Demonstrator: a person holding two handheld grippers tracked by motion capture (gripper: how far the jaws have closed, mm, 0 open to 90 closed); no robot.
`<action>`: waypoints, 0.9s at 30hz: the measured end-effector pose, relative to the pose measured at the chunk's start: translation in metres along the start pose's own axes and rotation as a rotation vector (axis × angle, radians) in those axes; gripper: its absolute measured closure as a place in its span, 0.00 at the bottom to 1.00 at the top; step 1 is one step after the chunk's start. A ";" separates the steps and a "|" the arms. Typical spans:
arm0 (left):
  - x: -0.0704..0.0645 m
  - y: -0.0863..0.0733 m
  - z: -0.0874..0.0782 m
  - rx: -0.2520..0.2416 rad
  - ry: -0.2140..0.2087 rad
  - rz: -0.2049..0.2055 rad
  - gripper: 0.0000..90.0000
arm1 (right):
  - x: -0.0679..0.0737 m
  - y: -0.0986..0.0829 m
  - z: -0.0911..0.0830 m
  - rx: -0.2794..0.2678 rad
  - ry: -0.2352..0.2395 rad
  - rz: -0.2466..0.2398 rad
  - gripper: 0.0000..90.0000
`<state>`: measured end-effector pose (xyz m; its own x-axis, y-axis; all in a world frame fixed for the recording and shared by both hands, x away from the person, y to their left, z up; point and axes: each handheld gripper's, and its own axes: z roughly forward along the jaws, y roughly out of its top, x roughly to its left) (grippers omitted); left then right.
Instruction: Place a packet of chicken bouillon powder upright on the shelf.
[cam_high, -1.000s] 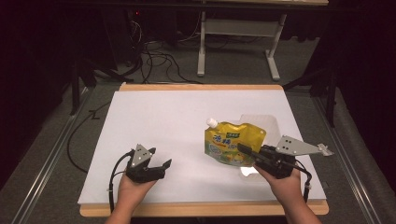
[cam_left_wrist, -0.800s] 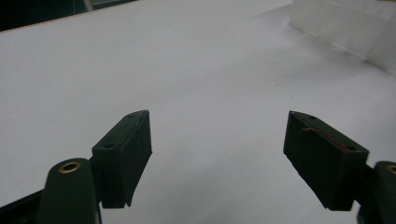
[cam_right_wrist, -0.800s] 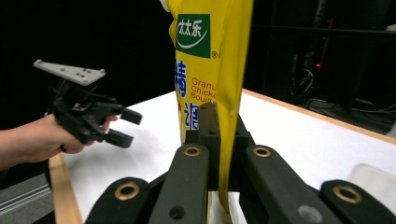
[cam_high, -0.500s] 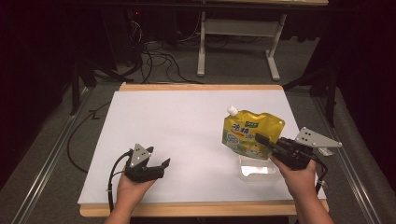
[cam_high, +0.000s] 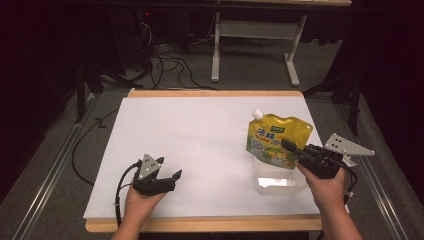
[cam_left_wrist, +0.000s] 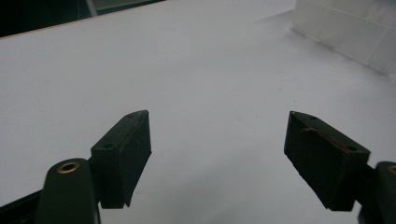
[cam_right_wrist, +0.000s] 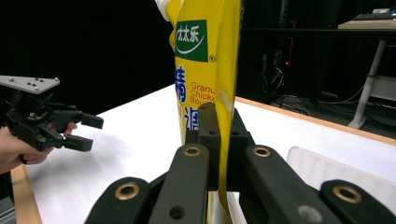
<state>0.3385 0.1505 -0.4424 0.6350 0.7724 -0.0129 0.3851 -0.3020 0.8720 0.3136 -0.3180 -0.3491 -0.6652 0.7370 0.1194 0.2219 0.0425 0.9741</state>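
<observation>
Lit from above, with the white surface (cam_high: 200, 135) bright and everything around it sunk in near-black. Soft and slightly grainy throughout, with faint shadows under the hands. Blurred at close range on the black fingers (cam_left_wrist: 122, 154) in both gripper views.

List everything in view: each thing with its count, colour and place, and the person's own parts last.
Pouch: one, yellow with a white spout, held upright over the table's right side, above the clear container.
Clear container: one, see-through plastic, on the table's right near side.
Table: one, white top with a wooden edge, centre of the high view.
Desk frame: one, pale grey, on the floor beyond the table.
Cables: several, black, on the floor beyond the table's far left.
Left gripper: one, black, jaws open, near left of the table.
Right gripper: one, black, jaws shut on the pouch.
Hands: two, left hand, right hand, entering from the near edge.
</observation>
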 end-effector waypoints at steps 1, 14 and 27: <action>0.000 0.000 0.000 -0.002 -0.002 -0.001 0.26 | -0.001 0.001 0.000 0.004 -0.004 0.004 1.00; 0.000 0.000 0.003 0.004 -0.013 0.001 0.26 | -0.021 0.010 0.005 -0.007 -0.022 -0.001 1.00; -0.001 0.000 0.005 0.011 -0.017 0.003 0.26 | -0.049 -0.005 0.001 -0.008 -0.035 0.044 1.00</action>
<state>0.3406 0.1469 -0.4451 0.6476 0.7617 -0.0189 0.3907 -0.3106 0.8666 0.3459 -0.3535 -0.3602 -0.6292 0.7615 0.1557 0.2446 0.0039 0.9696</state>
